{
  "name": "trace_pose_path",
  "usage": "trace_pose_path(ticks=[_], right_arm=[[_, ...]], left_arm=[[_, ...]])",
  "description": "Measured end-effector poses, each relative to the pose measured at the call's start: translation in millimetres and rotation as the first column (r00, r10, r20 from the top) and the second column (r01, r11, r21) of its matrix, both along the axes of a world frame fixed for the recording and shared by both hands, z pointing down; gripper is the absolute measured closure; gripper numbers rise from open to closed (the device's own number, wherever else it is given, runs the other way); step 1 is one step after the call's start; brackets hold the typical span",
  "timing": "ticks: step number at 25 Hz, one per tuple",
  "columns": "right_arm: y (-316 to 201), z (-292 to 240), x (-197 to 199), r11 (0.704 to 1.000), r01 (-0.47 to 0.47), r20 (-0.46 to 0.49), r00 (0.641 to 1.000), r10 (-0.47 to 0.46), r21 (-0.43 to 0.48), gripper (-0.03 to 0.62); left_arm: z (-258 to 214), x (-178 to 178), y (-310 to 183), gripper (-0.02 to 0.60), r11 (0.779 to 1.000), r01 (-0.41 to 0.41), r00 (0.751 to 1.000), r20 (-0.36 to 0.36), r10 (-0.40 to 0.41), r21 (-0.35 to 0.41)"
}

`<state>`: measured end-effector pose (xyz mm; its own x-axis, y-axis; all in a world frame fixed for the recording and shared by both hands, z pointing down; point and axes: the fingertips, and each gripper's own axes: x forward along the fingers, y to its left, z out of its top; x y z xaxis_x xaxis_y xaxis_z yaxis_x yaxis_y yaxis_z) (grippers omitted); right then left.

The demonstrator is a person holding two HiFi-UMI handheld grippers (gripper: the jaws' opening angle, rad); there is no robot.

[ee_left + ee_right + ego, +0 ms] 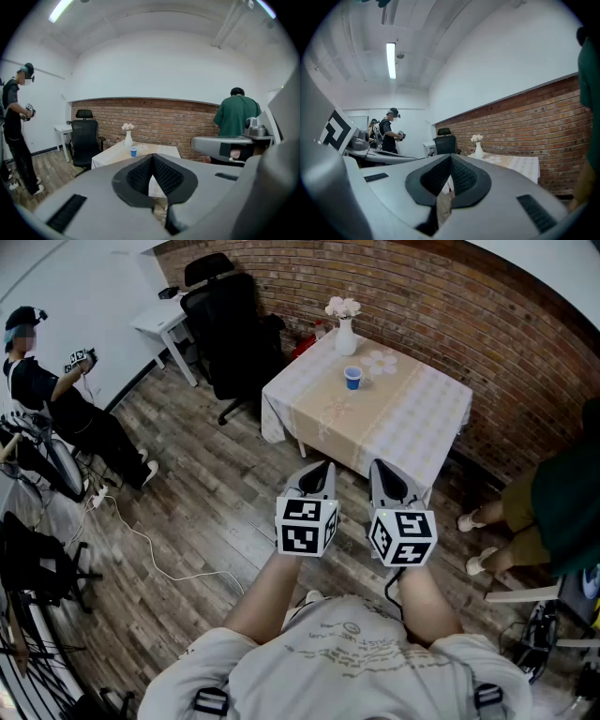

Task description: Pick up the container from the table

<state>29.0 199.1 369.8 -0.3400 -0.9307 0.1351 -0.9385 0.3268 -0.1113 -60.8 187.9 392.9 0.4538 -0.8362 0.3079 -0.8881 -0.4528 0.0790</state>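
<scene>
A small blue cup (pixel 352 378) stands on a table with a pale cloth (pixel 412 418) by the brick wall, next to a white vase of flowers (pixel 345 334). In the left gripper view the blue cup (pixel 133 151) shows far ahead, above the jaws. My left gripper (pixel 321 468) and right gripper (pixel 379 468) are held side by side in front of my body, well short of the table. Both are shut with nothing between the jaws. The right gripper view shows the vase (pixel 478 150) and the table (pixel 520 164), but no cup.
A black office chair (pixel 223 329) and a white desk (pixel 159 320) stand left of the table. A person (pixel 56 404) with grippers stands at far left, another in green (pixel 553 512) at right. A cable (pixel 150 545) lies on the wood floor.
</scene>
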Motion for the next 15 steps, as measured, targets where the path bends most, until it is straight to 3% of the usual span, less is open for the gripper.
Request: trace_pose_path(ticks=[15], right_arm=[[15, 3, -29, 1.0, 0.008, 0.014, 1.0, -0.008, -0.009, 0.602]], left_arm=[[5, -22, 15, 0.578, 1.0, -0.018, 1.0, 0.007, 0.018, -0.016]])
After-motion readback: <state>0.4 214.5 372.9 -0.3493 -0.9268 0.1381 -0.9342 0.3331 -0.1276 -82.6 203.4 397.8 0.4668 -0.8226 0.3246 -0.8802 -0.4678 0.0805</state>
